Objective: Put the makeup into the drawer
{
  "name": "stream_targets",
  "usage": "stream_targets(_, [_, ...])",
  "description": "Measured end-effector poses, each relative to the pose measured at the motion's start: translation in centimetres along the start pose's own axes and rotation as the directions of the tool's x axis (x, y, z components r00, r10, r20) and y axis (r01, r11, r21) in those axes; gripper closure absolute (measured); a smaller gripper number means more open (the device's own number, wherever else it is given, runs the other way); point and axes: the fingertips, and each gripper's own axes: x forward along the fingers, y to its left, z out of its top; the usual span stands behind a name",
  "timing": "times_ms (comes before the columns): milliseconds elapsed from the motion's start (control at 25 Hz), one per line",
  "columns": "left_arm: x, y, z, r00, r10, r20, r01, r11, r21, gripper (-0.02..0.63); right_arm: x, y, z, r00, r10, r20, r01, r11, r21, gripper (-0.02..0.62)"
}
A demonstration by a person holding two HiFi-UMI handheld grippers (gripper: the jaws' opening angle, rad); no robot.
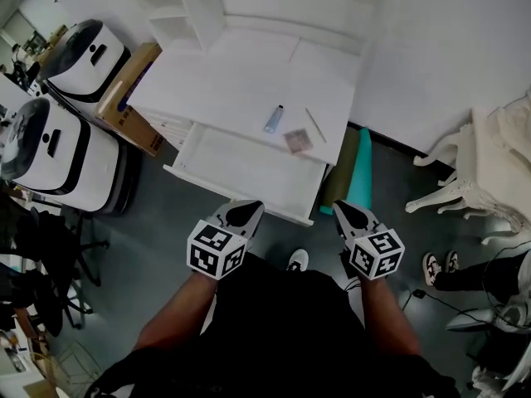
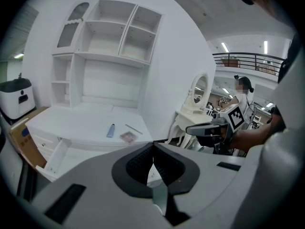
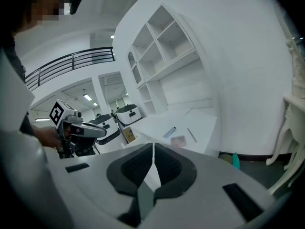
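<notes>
On the white desk lie a blue makeup tube, a thin pencil and a small pinkish palette. Below the desktop's front edge the white drawer stands pulled out, with nothing showing in it. My left gripper and right gripper hover side by side short of the drawer, both shut and empty. In the left gripper view the tube and palette lie beyond the shut left gripper. The right gripper view shows the tube past the shut right gripper.
Two white robot bases and a cardboard box stand left of the desk. A teal roll leans at its right end. White ornate furniture and another person's shoes are at the right. A white shelf unit backs the desk.
</notes>
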Motion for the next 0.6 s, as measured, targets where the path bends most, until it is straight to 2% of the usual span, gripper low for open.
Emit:
stream_targets(320, [0.8, 2.7, 0.1, 1.0, 0.002, -0.021, -0.002, 1.0, -0.012, 0.595, 2.9, 0.2, -0.2, 1.0, 0.022, -0.02, -0.021, 0.999, 0.032, 0.566])
stream_targets(600, [2.8, 6.1, 1.3, 0.996, -0.069, -0.048, 0.071, 0.997, 0.039, 0.595, 5.5, -0.4, 0.0, 0.999, -0.052, -0.015, 0.053, 0.993, 0.105, 0.566])
